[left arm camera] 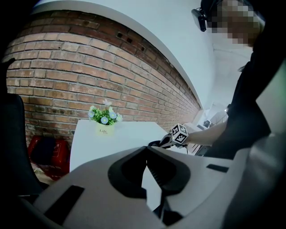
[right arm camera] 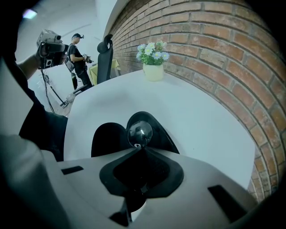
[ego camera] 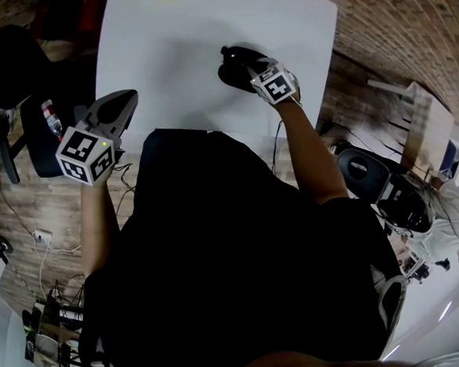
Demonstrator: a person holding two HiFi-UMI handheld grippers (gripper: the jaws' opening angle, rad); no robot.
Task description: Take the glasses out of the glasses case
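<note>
The black glasses case (right arm camera: 157,128) lies open on the white table (right arm camera: 210,120), its lid (right arm camera: 107,138) spread to the left. My right gripper (right arm camera: 142,147) is shut on the glasses (right arm camera: 140,133); one dark round lens shows just past the jaw tips, above the case. In the head view, the right gripper (ego camera: 263,81) hangs over the case (ego camera: 233,67) near the table's middle. The left gripper (ego camera: 122,104) is held off the table's left edge. Its jaws meet at the tips with nothing in them (left arm camera: 146,150). From there the right gripper (left arm camera: 178,134) shows across the table.
A small pot of flowers (right arm camera: 153,62) stands at the table's far end by the brick wall (right arm camera: 214,49). A black chair (ego camera: 42,137) is at the left, and a red crate (left arm camera: 49,152) sits on the floor. Another person (right arm camera: 79,56) stands in the background.
</note>
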